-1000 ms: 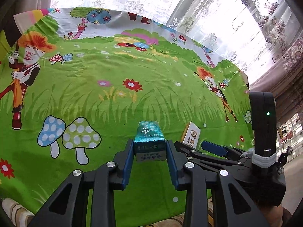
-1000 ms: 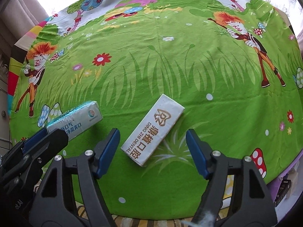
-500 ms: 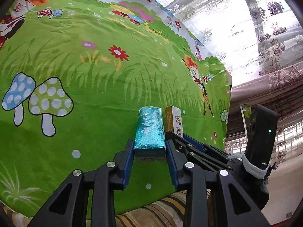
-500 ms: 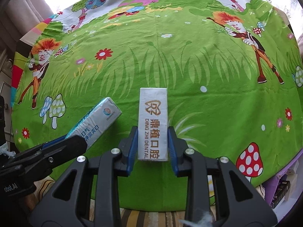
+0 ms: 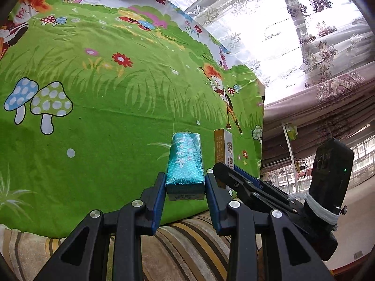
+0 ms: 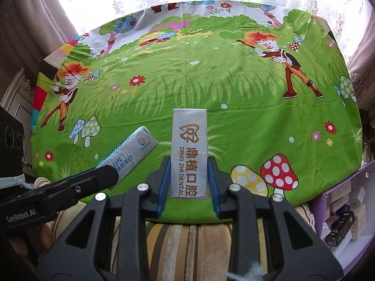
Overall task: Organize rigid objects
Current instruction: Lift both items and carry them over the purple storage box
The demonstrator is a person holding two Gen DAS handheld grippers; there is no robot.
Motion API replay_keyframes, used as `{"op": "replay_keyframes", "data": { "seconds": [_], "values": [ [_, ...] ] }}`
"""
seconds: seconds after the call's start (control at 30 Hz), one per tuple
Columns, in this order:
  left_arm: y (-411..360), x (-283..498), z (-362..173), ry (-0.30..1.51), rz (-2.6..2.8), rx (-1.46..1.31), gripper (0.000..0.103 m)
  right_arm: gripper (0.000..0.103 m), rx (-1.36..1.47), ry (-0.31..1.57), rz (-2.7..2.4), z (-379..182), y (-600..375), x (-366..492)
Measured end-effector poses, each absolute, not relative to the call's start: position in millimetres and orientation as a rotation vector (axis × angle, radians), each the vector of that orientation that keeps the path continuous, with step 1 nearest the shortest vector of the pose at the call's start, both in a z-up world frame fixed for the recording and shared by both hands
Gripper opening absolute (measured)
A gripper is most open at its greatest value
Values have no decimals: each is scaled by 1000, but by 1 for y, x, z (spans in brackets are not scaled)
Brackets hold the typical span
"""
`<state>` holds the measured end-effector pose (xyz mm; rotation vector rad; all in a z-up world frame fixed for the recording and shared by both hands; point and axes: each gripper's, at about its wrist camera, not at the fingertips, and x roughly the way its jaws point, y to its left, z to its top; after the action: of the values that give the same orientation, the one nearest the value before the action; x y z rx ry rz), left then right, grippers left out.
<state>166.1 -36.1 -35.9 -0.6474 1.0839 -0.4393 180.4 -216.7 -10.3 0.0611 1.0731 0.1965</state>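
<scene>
My left gripper [image 5: 185, 185] is shut on a teal toothpaste box [image 5: 186, 161] and holds it lifted over the near edge of the green cartoon cloth [image 5: 105, 117]. My right gripper [image 6: 188, 178] is shut on a white dental box [image 6: 189, 149] with brown lettering, also lifted near the cloth's front edge. The white box shows just right of the teal box in the left wrist view [image 5: 223, 147]. The teal box and left gripper show at the lower left of the right wrist view [image 6: 131, 154].
The cloth covers a table in front of lace curtains [image 5: 281, 35]. A striped cushion [image 6: 187, 241] lies below the cloth's near edge. A purple bin [image 6: 344, 215] with several small boxes stands at the right.
Both grippers have lifted and drawn back toward the near edge with their boxes. A second ago the right gripper was open around the white box; it has since shut on it.
</scene>
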Motion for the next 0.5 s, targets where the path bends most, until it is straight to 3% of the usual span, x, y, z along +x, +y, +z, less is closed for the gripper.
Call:
{"op": "replay_keyframes", "data": {
  "seconds": [0.5],
  "values": [
    [-103, 115, -6, 1069, -542, -562, 34, 35, 136, 977, 158, 26, -291, 91]
  ]
}}
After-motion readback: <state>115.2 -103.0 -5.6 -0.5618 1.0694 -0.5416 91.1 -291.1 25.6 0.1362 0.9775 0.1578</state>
